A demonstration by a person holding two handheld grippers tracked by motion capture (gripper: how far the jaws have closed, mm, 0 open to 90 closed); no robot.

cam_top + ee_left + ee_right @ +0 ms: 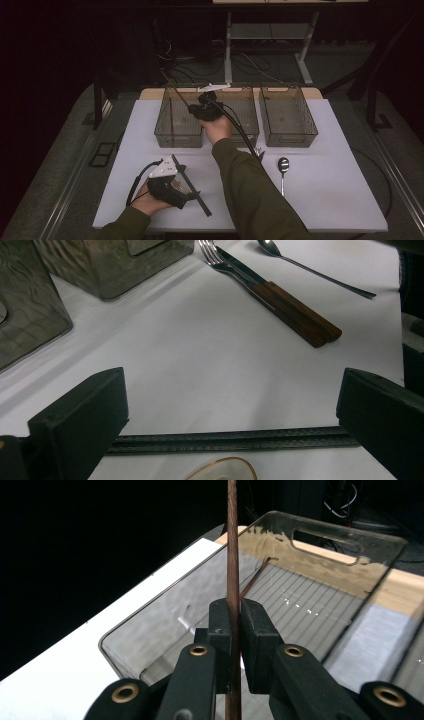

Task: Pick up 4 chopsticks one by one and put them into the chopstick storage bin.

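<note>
Right tool [232,630] clamped tight on a thin brown wooden stick [232,540], jaws pressed in from both sides, and it is held over the left bin [172,127] at the far side of the tabletop [325,190]. From the high view the right tool [206,111] sits at that bin's right edge, with the stick [176,90] slanting up and away to the left over the bin's open top. In the right gripper view the stick runs straight up between the jaws, and a second thin brown stick [255,577] seems to lie already inside the bin, leaning toward the far wall; a reflection cannot be ruled out.

Left tool [172,182] down near the front edge of the tabletop, jaws spread wide with nothing between them. A long dark rod [230,440] lies flat across the tabletop just ahead of those jaws in the left gripper view.

So where does the sorting stand? Looks like early going. One stick is on its way in, not yet let go. Left out on the tabletop: a fork [212,255] and a wooden-handled knife [295,312] lying together, touching along their handles, and a spoon [283,167] well to the right by itself. The middle bin [245,125] and the right bin [287,120] look bare, though the arm covers part of the middle one. My read: the stick drop is nearly done, and the cutlery and the dark rod all wait.
</note>
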